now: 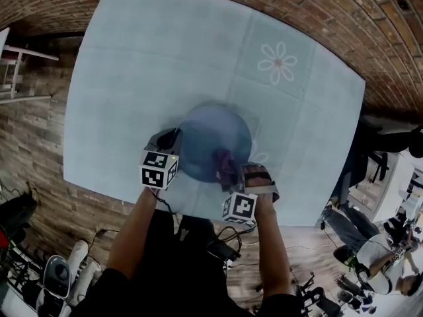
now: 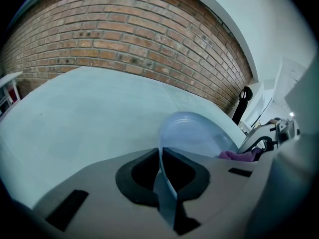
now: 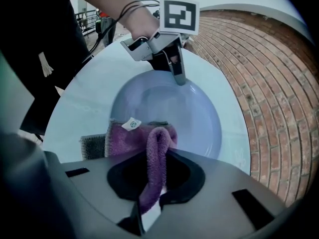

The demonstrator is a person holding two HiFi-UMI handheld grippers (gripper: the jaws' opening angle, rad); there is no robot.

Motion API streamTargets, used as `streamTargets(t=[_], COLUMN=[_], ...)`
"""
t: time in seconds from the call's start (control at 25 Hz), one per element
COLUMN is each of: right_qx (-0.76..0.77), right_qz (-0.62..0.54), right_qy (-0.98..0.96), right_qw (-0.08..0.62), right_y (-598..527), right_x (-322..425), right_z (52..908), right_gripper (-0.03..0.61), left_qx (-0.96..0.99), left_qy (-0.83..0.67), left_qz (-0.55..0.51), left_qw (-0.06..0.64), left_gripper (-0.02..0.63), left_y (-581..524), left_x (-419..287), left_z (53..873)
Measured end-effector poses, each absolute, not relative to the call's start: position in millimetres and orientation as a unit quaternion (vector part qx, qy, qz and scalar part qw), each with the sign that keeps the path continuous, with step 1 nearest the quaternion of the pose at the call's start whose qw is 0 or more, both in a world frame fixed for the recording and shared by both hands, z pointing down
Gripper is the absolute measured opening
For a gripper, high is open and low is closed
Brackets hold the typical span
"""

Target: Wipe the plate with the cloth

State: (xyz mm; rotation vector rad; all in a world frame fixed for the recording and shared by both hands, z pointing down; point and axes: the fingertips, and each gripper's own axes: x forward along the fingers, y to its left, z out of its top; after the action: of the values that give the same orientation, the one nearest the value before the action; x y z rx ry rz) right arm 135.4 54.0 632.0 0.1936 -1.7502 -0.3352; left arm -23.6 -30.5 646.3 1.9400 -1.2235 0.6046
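A pale blue plate lies on the light blue table, near its front edge. My left gripper is shut on the plate's left rim; in the left gripper view the thin rim runs between the jaws, with the plate's bowl beyond. My right gripper is shut on a purple cloth, which rests on the plate's near side. In the right gripper view the cloth hangs folded from the jaws onto the plate, its white tag up. The left gripper grips the far rim.
A flower print marks the table's far right. Brick floor surrounds the table. A white chair stands at the left. Cables and gear lie by the person's feet, and another person sits at the lower right.
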Motion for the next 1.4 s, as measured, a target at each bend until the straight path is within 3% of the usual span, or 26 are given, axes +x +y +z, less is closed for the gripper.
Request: streamTargets(t=[0.88, 1.4], right_qx=[-0.014, 0.003], right_qz=[-0.204, -0.237], right_qy=[-0.820, -0.828], right_qw=[0.535, 0.509], right_y=[82.0, 54.8], right_x=[33.3, -1.5], right_z=[635.2, 635.4], right_gripper=[0.060, 0.060], left_qx=[0.756, 0.757], left_qy=[-0.480, -0.475], left_qz=[0.230, 0.235], left_qw=[0.381, 0.383], left_gripper=[0.048, 0.046], left_y=[-31.8, -32.5], left_x=[-22.1, -19.7], left_z=[645.9, 646.0])
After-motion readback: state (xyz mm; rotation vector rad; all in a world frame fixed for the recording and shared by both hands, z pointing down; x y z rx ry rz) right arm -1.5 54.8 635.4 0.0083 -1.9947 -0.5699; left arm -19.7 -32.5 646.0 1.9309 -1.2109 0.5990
